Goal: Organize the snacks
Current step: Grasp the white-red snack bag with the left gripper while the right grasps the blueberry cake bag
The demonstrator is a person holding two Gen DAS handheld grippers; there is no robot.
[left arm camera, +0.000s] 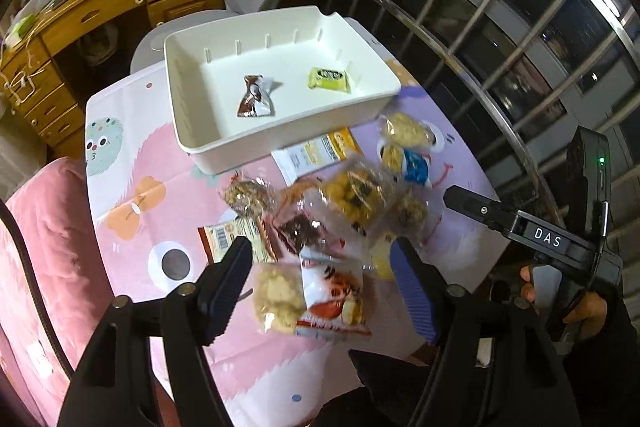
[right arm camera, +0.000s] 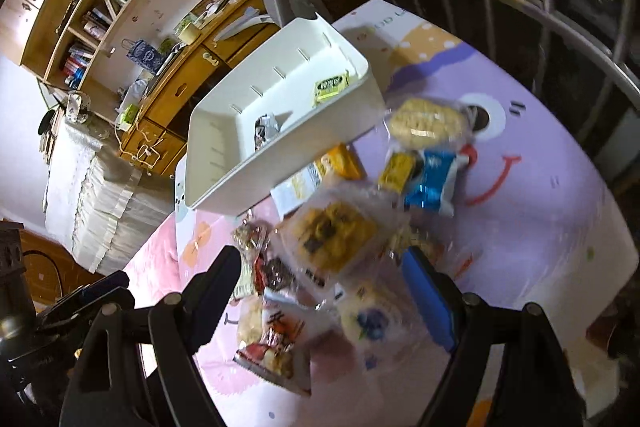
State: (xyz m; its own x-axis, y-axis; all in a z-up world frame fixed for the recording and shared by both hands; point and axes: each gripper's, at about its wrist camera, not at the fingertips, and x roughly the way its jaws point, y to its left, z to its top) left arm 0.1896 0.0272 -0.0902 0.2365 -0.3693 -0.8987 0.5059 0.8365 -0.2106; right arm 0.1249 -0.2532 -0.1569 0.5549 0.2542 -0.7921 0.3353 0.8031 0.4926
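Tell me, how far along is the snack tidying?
Barely started. Two snacks lie in the white bin: a brown-and-white packet and a yellow-green packet. Nothing is in hand: the left gripper and right gripper hover with open jaws over the pile of packets on the table, all left to move.

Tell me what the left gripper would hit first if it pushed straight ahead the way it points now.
Most likely the red and white snack packet lying between the open jaws of the left gripper, with the clear bag of pale puffs beside it. Depth is hard to judge in this blurred view.
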